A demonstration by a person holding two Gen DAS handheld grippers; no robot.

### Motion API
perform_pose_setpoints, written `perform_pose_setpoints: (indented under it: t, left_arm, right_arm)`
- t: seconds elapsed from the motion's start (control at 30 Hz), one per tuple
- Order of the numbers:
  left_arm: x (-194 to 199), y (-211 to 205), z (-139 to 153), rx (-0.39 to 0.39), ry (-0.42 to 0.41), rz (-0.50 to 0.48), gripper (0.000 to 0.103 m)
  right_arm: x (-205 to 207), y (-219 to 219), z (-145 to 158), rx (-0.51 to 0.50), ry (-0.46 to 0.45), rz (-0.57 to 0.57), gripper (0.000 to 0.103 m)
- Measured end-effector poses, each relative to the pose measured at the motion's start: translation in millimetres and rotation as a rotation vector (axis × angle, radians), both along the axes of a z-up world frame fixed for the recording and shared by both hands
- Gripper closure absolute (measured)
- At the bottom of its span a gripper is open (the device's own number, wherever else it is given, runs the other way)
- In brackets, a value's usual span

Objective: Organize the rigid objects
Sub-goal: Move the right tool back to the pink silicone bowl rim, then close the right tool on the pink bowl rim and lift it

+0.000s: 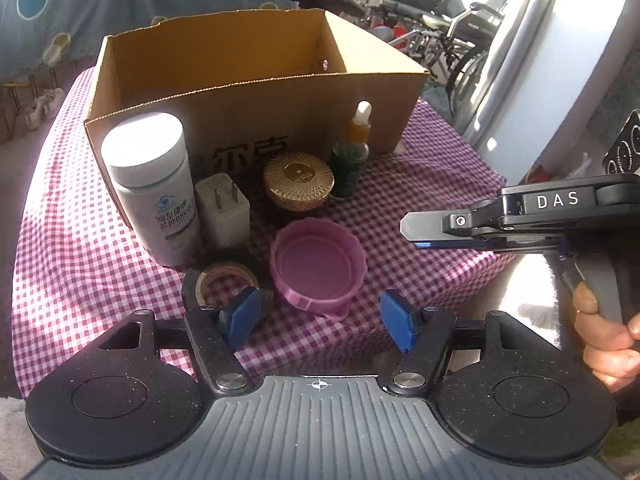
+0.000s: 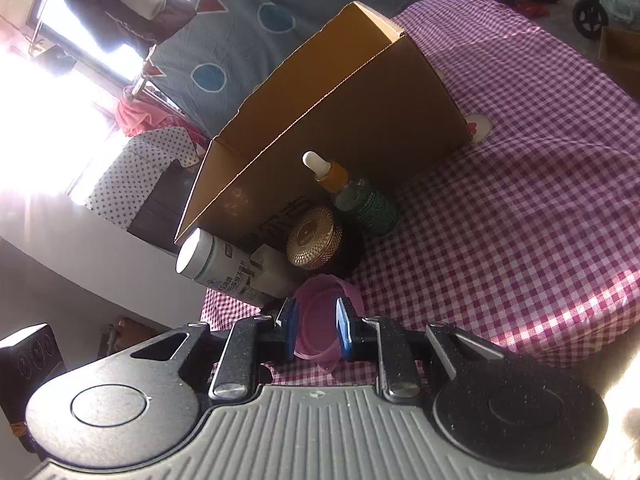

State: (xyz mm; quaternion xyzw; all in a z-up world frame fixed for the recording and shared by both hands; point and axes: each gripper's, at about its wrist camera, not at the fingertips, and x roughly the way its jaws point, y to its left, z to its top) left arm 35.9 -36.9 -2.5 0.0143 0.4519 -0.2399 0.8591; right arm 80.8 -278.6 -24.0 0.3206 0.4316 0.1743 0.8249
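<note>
An open cardboard box (image 1: 256,112) (image 2: 360,120) stands on the checked cloth. Along its front are a white pill bottle (image 1: 154,192) (image 2: 212,260), a white charger plug (image 1: 222,212) (image 2: 268,268), a gold round jar (image 1: 298,180) (image 2: 314,236) and a dropper bottle (image 1: 352,156) (image 2: 360,196). Nearer lie a pink lid (image 1: 318,264) (image 2: 320,292), hollow side up, and a tape roll (image 1: 224,276). My left gripper (image 1: 320,318) is open and empty just short of the lid, its left pad over the roll. My right gripper (image 2: 317,328) (image 1: 412,229) hovers right of the lid, nearly closed on nothing.
The pink-and-white checked tablecloth (image 1: 420,184) drops off at the right and near edges. Folded wheelchairs (image 1: 440,20) stand beyond the box on the right. A blue spotted fabric (image 1: 80,8) hangs behind. A hand (image 1: 608,340) grips the right tool's handle.
</note>
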Motion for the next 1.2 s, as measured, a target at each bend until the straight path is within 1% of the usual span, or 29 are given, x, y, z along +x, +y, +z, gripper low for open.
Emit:
perform_pose_setpoints:
  t: [0.07, 0.13, 0.17, 0.2, 0.23, 0.27, 0.33, 0.43, 0.47, 0.5, 0.57, 0.6, 0.67, 0.8, 0.93, 1.07, 1.2]
  left_arm:
    - [-5.1, -8.5, -10.1, 0.024, 0.005, -0.018, 0.036]
    - [-6.3, -15.4, -16.7, 0.053, 0.0, -0.025, 0.036]
    - [-7.1, -20.2, -19.8, 0.067, -0.006, -0.029, 0.036]
    - [-6.7, -22.5, -21.6, 0.076, -0.009, -0.03, 0.036]
    - [-7.2, -26.3, -25.0, 0.094, -0.013, -0.029, 0.036]
    - [-8.9, -28.6, -27.6, 0.106, -0.02, -0.032, 0.036]
    - [-8.6, -32.9, -30.6, 0.123, -0.029, -0.033, 0.036]
    - [-6.7, -37.6, -34.8, 0.127, -0.027, -0.033, 0.036]
    - [-6.3, -39.6, -37.1, 0.126, -0.025, -0.034, 0.036]
    - [-5.6, -40.0, -37.7, 0.125, -0.022, -0.034, 0.036]
    - [-2.9, -44.9, -43.4, 0.116, -0.017, -0.038, 0.036]
    - [-2.2, -45.5, -44.0, 0.11, -0.014, -0.039, 0.036]
    - [-0.4, -45.3, -44.6, 0.098, -0.008, -0.044, 0.036]
    - [1.5, -52.2, -45.5, 0.102, -0.004, -0.071, 0.036]
    - [0.2, -65.0, -44.5, 0.076, 0.004, -0.114, 0.036]
    - [-5.8, -83.4, -44.9, 0.074, -0.011, -0.171, 0.036]
    - [-7.1, -90.6, -46.4, 0.084, -0.026, -0.186, 0.036]
  right_arm:
    - [3.5, 3.7, -4.8, -0.011, 0.011, 0.006, 0.079]
    - [6.8, 9.1, -8.2, -0.033, 0.012, 0.012, 0.073]
    - [9.3, 12.1, -9.3, -0.049, 0.012, 0.013, 0.063]
    - [11.1, 15.1, -10.5, -0.065, 0.009, 0.013, 0.049]
    - [12.4, 17.9, -11.6, -0.08, 0.003, 0.013, 0.046]
    - [13.8, 21.0, -12.7, -0.096, -0.003, 0.017, 0.045]
    - [16.5, 27.3, -13.6, -0.134, -0.014, 0.023, 0.045]
    - [20.0, 39.3, -15.5, -0.198, -0.052, 0.044, 0.046]
    - [20.9, 43.5, -15.5, -0.22, -0.065, 0.051, 0.05]
    - [23.3, 48.0, -15.9, -0.244, -0.074, 0.061, 0.057]
    - [26.9, 54.4, -19.3, -0.264, -0.078, 0.076, 0.059]
    - [28.5, 56.2, -21.2, -0.269, -0.075, 0.084, 0.065]
    - [31.1, 60.1, -25.4, -0.29, -0.067, 0.095, 0.071]
    - [26.3, 58.8, -28.5, -0.309, -0.081, 0.094, 0.074]
    - [18.3, 46.2, -28.3, -0.302, -0.074, 0.074, 0.074]
    - [7.9, 28.6, -26.5, -0.32, -0.067, 0.039, 0.074]
    - [0.3, 12.5, -26.7, -0.31, -0.061, 0.0, 0.074]
